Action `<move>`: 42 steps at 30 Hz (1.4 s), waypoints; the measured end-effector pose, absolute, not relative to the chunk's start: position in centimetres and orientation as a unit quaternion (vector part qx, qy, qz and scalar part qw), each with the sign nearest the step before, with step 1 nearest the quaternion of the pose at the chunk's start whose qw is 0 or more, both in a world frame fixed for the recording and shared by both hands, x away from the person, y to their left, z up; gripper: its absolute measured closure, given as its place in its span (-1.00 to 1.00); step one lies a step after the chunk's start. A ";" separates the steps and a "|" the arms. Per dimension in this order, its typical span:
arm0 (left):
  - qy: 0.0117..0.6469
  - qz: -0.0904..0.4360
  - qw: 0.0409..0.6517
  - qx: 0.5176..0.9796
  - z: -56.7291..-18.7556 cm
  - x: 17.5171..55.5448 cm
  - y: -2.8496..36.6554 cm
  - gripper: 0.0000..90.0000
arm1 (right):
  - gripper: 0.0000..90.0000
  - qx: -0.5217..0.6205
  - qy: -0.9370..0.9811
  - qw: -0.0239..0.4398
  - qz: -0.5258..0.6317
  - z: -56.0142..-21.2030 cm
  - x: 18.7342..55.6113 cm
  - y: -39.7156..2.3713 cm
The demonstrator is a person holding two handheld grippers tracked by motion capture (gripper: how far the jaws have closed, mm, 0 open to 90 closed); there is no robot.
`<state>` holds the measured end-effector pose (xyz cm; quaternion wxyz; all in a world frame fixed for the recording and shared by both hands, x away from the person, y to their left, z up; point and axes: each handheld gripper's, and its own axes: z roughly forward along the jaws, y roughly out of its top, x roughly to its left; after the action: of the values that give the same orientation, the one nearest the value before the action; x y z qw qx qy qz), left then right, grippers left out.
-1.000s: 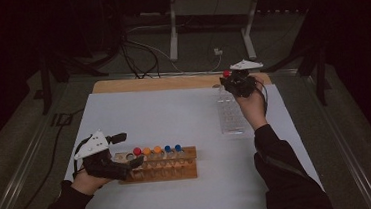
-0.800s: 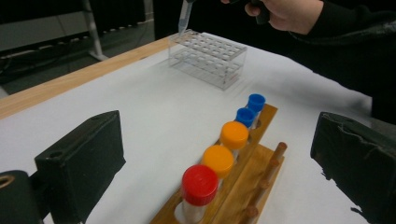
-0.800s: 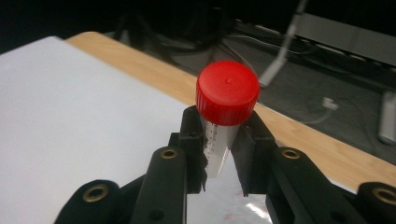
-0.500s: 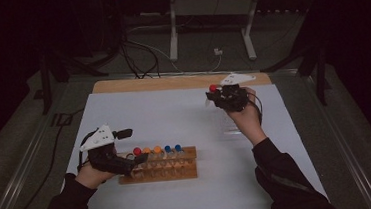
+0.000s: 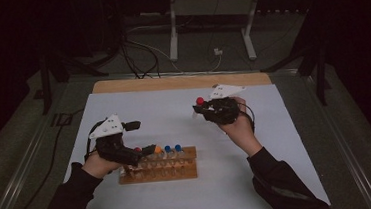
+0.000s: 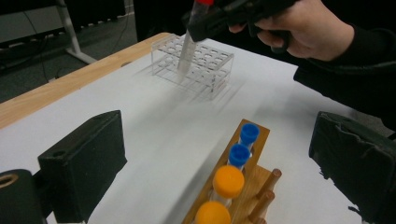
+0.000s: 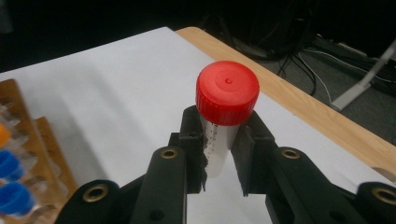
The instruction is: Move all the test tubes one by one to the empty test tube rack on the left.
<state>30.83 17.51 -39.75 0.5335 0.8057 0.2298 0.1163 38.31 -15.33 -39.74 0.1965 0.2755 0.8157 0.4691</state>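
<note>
The right gripper (image 5: 200,109) is held above the white mat (image 5: 286,141), right of centre, with its jaws clamped on a red-capped tube (image 7: 223,121). In the right gripper view the two black pads press against the clear wall of the tube just below its red cap, and a printed scale of short tick marks runs down that wall; no figures or words on it can be read. In the left gripper view the same tube (image 6: 189,46) hangs tilted from the right gripper (image 6: 198,25), above and near the clear plastic rack (image 6: 205,63) at the far side of the mat.

The left gripper (image 5: 141,138) is at the near left, just over the left end of the wooden rack (image 5: 179,172). Its jaws stand wide apart with nothing between them, as the left gripper view shows.

The wooden rack lies near the front of the mat and holds capped tubes in a row: two orange-capped tubes (image 6: 228,182) and two blue-capped tubes (image 6: 239,154). No brand or label is legible on the racks, the caps or the grippers.
</note>
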 end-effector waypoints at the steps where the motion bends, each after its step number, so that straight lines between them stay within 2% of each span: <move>1: 0.229 0.117 0.533 0.806 -39.7 30.9 17.4 -0.89 | 0.66 0.272 0.818 0.194 0.469 -39.8 38.1 -15.1; 13: 0.229 0.122 0.527 0.809 -38.5 32.8 15.3 -0.82 | 0.66 0.239 0.828 0.170 0.478 -39.6 36.6 -13.1; 17: 0.226 0.121 0.528 0.810 -38.2 33.5 14.5 -0.65 | 0.66 0.233 0.832 0.165 0.476 -39.8 36.4 -12.7; 28: 0.214 0.131 0.527 0.812 -37.1 35.0 11.9 -0.40 | 0.66 0.227 0.833 0.158 0.479 -39.7 36.3 -11.9; 42: 0.196 0.142 0.526 0.815 -36.7 35.9 10.1 0.04 | 0.66 0.223 0.833 0.152 0.483 -39.7 36.3 -11.1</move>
<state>35.94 10.14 -36.71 0.5261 0.8152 0.1960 0.1425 36.31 -11.14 -39.74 0.1522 0.2232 0.8330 0.4828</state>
